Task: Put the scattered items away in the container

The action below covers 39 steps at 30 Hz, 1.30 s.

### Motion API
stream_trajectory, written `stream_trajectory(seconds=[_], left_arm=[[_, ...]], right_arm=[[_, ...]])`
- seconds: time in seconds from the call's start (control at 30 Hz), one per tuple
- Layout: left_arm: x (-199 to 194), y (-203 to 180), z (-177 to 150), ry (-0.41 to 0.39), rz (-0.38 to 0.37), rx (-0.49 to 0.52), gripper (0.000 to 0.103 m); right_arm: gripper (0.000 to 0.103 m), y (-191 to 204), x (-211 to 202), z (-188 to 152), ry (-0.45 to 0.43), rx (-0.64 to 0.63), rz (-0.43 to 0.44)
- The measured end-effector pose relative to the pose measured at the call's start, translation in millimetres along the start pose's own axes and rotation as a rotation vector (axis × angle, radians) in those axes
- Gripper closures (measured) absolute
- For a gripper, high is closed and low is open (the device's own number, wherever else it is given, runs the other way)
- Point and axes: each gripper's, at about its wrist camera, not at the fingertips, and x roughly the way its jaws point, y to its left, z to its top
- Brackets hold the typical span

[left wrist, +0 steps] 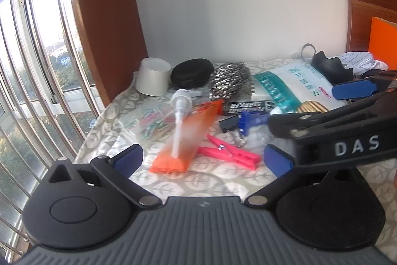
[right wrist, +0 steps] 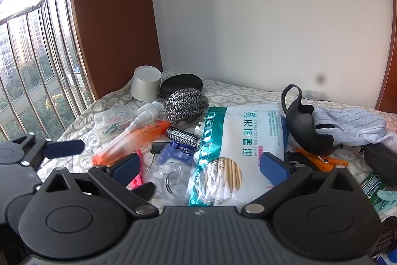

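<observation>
We are at the reaching stage, as we judge it: nothing is gripped yet, and both claws hang over the clutter choosing a first item. Our left claw (left wrist: 202, 158) is spread wide and empty, its blue pads either side of the orange pump bottle (left wrist: 184, 138), which lies on its side with the white pump head pointing away from us. The pads do not touch it. A pink clothespin (left wrist: 229, 152) lies just beside the bottle, near the right pad. The next move calls for lowering the left claw around the bottle's body and closing across its width without catching the clothespin.

Our right claw (right wrist: 198, 167) is equally wide open and holds nothing. It hovers above the bag of cotton swabs (right wrist: 250, 138) and a clear suction hook (right wrist: 171, 171) in its packet.

Further out on the leaf-patterned worktop (right wrist: 238, 93) lie a permanent marker (right wrist: 184, 138), a box of coloured paper clips (right wrist: 111, 119), a steel scourer (right wrist: 186, 103), a black zip case (right wrist: 181, 85) and an upturned white cup (right wrist: 146, 85) near the wall. To the right we see a black face mask (right wrist: 305, 131), a striped cloth (right wrist: 347, 127) and an orange clothespin (right wrist: 322, 160).

We cannot pick out with certainty the container meant to receive all this; no open bin or box shows in either view.
</observation>
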Motion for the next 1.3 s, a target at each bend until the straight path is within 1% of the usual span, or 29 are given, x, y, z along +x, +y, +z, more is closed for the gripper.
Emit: stream_trajectory(seconds=[0.07, 0.13, 0.27, 0.4, 0.47, 0.57, 0.63, 0.67, 0.7, 0.73, 0.77, 0.83, 0.87, 0.9, 0.93, 1.0, 1.03, 1.1, 1.13, 1.17, 1.2, 1.23, 1.27, 1.3], left_arm=[[1.4, 8.8, -0.5, 0.0, 0.002, -0.008, 0.0], [7.8, 13.2, 1.4, 0.014, -0.015, -0.035, 0.0], [23.1, 14.9, 0.5, 0.064, -0.076, -0.058, 0.0], [33.3, 20.3, 5.8, 0.089, -0.09, -0.087, 0.0], [35.4, 27.4, 7.5, 0.099, -0.081, -0.102, 0.0], [34.5, 27.7, 7.2, 0.098, -0.056, -0.077, 0.001], [32.7, 27.7, 6.2, 0.092, -0.046, -0.075, 0.003], [32.2, 27.6, 5.9, 0.085, -0.03, -0.078, 0.005], [34.0, 27.1, 5.1, 0.088, 0.0, -0.07, 0.011], [36.2, 29.6, 2.7, 0.097, 0.025, -0.062, 0.011], [39.3, 33.8, -0.7, 0.112, 0.028, -0.062, 0.01], [38.2, 51.2, -4.6, 0.126, -0.009, -0.125, 0.01], [38.8, 53.8, -4.2, 0.131, -0.018, -0.142, 0.01], [38.6, 54.6, -3.8, 0.126, -0.017, -0.149, 0.01], [38.3, 53.0, -3.2, 0.118, -0.021, -0.142, 0.01], [37.3, 47.6, -2.1, 0.109, -0.063, -0.112, 0.01], [36.0, 45.4, -1.9, 0.102, -0.085, -0.104, 0.012], [35.2, 40.9, -2.4, 0.1, -0.122, -0.084, 0.013], [36.8, 38.4, -2.9, 0.104, -0.119, -0.069, 0.014], [36.9, 37.6, -3.0, 0.099, -0.117, -0.065, 0.016], [36.7, 38.1, -2.6, 0.097, -0.127, -0.07, 0.025], [36.8, 39.9, -2.5, 0.094, -0.144, -0.081, 0.035], [36.4, 40.7, -2.6, 0.092, -0.143, -0.086, 0.038], [34.7, 39.2, -2.6, 0.091, -0.141, -0.076, 0.045]], right_arm=[[0.0, -2.1, -0.5, -1.8, -0.004, -0.015, -0.014], [0.0, -3.1, 1.1, -1.5, -0.003, -0.021, -0.01], [0.0, 2.4, 2.5, 1.2, -0.01, -0.069, -0.005], [0.0, 12.1, 5.4, 9.8, -0.018, -0.114, 0.009], [0.0, 16.9, 10.7, 19.2, -0.02, -0.127, 0.047], [0.0, 28.1, 23.2, 34.2, -0.019, -0.155, 0.154], [0.0, 36.9, 39.1, 42.5, 0.009, -0.193, 0.193], [0.003, 40.8, 47.9, 45.1, 0.026, -0.21, 0.206], [0.01, 43.7, 57.5, 47.4, 0.05, -0.22, 0.227], [0.015, 45.1, 66.7, 48.9, 0.083, -0.218, 0.261], [0.021, 46.3, 75.2, 49.5, 0.114, -0.205, 0.291], [0.026, 48.1, 88.7, 49.8, 0.16, -0.188, 0.337], [0.024, 49.3, 93.6, 49.8, 0.17, -0.197, 0.333], [0.024, 49.6, 96.7, 49.8, 0.172, -0.203, 0.333], [0.025, 49.3, 99.0, 51.4, 0.165, -0.207, 0.329], [0.028, 49.3, 103.6, 55.2, 0.158, -0.225, 0.303], [0.028, 47.7, 108.3, 57.2, 0.18, -0.233, 0.291], [0.027, 43.4, 113.9, 56.6, 0.204, -0.213, 0.32], [0.026, 41.5, 116.5, 55.0, 0.218, -0.206, 0.336], [0.023, 39.3, 118.3, 53.9, 0.214, -0.2, 0.356], [0.023, 38.9, 117.9, 51.6, 0.209, -0.205, 0.373], [0.025, 39.4, 117.1, 50.4, 0.205, -0.211, 0.385], [0.03, 39.0, 116.2, 50.2, 0.208, -0.209, 0.408], [0.033, 38.3, 115.1, 49.7, 0.217, -0.2, 0.441]])
